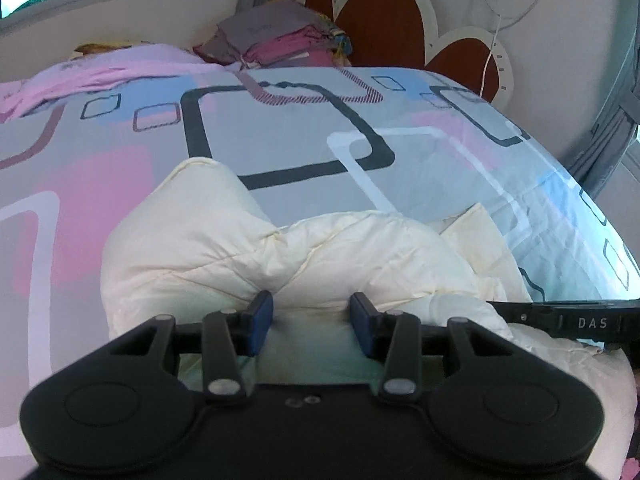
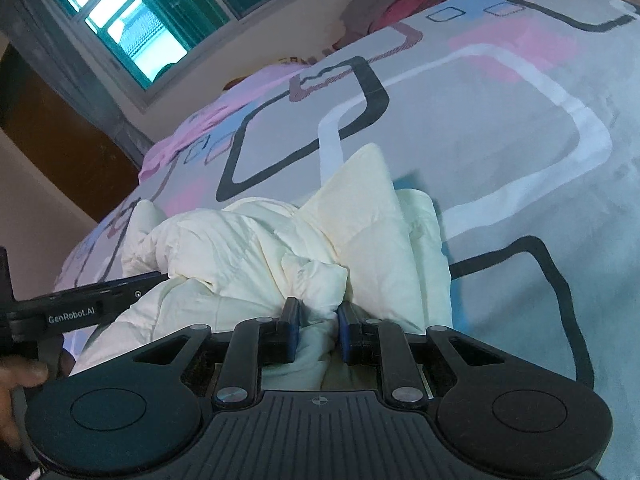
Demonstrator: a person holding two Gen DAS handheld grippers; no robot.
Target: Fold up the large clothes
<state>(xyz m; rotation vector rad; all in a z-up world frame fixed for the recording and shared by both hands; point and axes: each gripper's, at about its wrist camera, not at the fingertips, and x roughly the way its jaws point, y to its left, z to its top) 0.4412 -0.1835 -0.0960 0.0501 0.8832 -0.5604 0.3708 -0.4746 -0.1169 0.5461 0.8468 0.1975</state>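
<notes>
Bedspread (image 1: 280, 128) with the grey, pink and blue squares is the landmark here, and the cream quilted garment (image 1: 224, 240) sits bunched on its near part. In the left wrist view the bundle runs mostly side to side, one padded corner poking up toward the headboard (image 1: 384, 20) end, a flatter flap trailing off right. The left gripper (image 1: 311, 322) has its blue pads partly apart with a fold of cream fabric pinched between them. Loads of bare bedspread beyond, up to the stack of folded clothes (image 1: 276, 40).

Right wrist view: same garment (image 2: 280, 248), a pointed corner aimed up across the bedspread (image 2: 500, 128), bulk spreading left toward the bed's edge. The right gripper (image 2: 318, 322) is nearly closed, clamped on a wad of it. The other gripper (image 2: 92, 300) comes in from the left. Plenty of open bedspread on the right.
</notes>
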